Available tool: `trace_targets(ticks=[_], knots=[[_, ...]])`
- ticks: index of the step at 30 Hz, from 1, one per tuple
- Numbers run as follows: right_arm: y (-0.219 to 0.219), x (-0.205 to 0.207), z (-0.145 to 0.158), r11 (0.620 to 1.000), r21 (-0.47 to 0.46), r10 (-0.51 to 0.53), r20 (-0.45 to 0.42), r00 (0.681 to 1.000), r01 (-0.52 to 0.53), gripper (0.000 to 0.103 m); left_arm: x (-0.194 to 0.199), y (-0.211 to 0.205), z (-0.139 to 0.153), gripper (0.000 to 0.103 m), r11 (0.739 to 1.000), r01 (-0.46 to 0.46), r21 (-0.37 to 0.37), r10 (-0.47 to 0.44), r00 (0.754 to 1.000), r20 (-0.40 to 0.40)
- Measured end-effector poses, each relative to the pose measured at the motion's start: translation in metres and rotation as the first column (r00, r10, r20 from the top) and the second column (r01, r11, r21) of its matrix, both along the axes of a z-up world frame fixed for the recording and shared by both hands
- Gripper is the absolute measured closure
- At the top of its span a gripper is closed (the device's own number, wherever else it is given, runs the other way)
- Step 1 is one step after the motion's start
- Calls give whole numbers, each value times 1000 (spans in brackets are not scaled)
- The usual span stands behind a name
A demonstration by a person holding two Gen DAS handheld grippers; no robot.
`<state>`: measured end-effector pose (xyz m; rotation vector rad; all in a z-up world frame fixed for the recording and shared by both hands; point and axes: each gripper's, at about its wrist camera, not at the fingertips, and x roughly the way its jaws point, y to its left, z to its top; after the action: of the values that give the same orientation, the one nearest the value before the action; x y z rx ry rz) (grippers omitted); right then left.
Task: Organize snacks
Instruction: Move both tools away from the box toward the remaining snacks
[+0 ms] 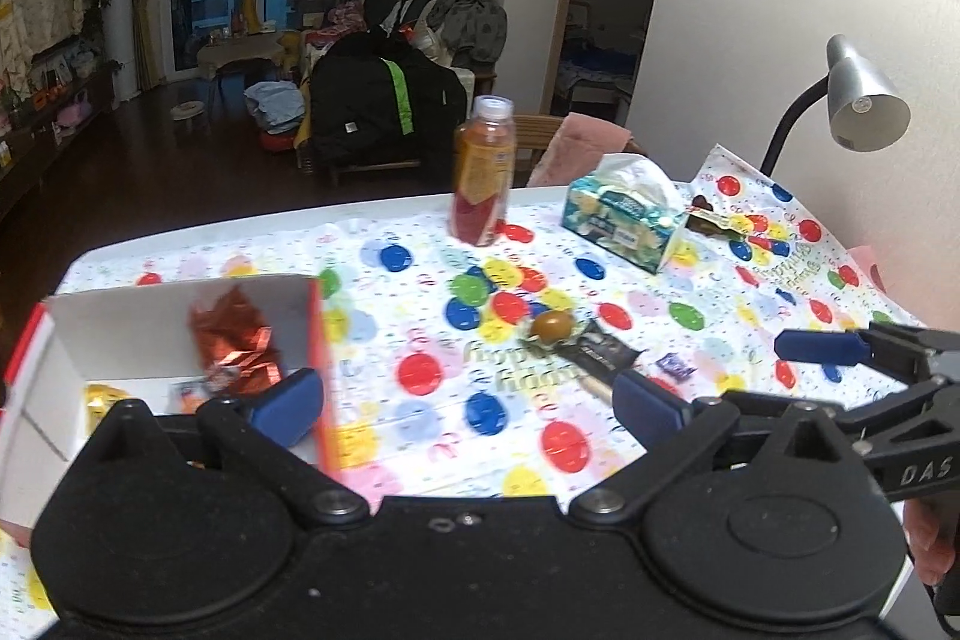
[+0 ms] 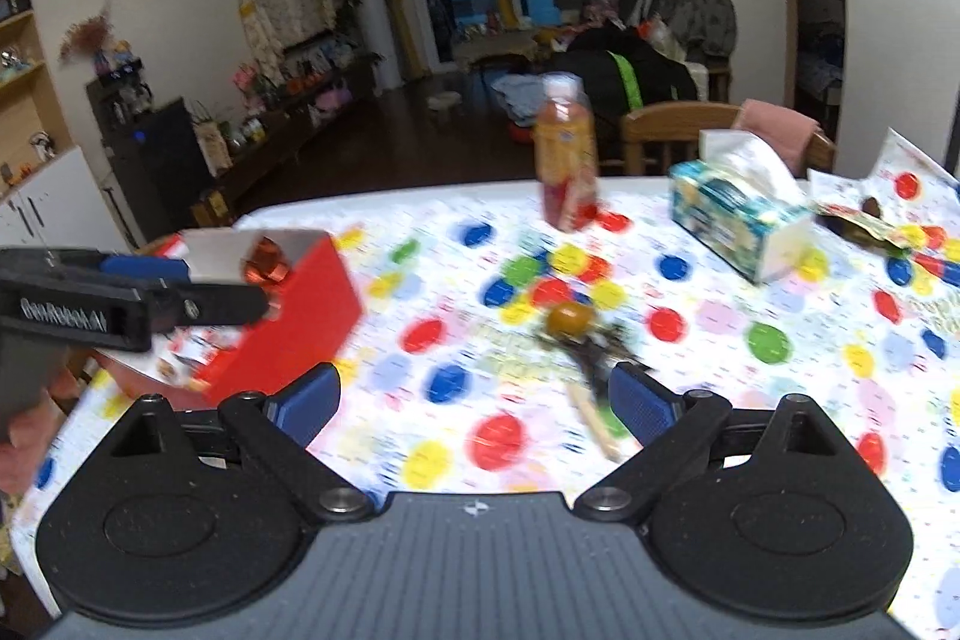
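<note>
I held my left tongs (image 1: 468,403) and my right tongs (image 2: 474,397) wide apart and empty over the spotty table (image 1: 432,436), near the red box (image 2: 300,316) and a little pile of snacks (image 2: 585,334).

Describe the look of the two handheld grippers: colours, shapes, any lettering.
Both are black plastic, with two round pivot housings, angled linkage arms and silver bolts. The left gripper and right gripper each carry blue textured pads. The right one's body bears white letters "DAS"; the left one's side carries pale lettering too blurred to read.
</note>
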<state>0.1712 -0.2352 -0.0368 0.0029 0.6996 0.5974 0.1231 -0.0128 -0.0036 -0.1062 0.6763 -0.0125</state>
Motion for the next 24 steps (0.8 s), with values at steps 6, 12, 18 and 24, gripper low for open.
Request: trace_targets(ticks=[6,12,18,24], knots=[[-34,28,-23,999,-27,-41,-36,999,40,6,29,-33,-12,0,1000,-21,-12,20,1000,-21],[-49,52,-43,998,-48,-32,-48,998,29,6,65,-62,-33,0,999,-40,22,41,998,-48],[-58,83,-59,997,-65,-47,-61,997,43,6,101,-74,-55,1,997,-67,33,70,994,-87],[-60,112,-76,995,-88,-57,-82,995,50,12,138,-79,-73,1,995,-94,21,96,987,-131]])
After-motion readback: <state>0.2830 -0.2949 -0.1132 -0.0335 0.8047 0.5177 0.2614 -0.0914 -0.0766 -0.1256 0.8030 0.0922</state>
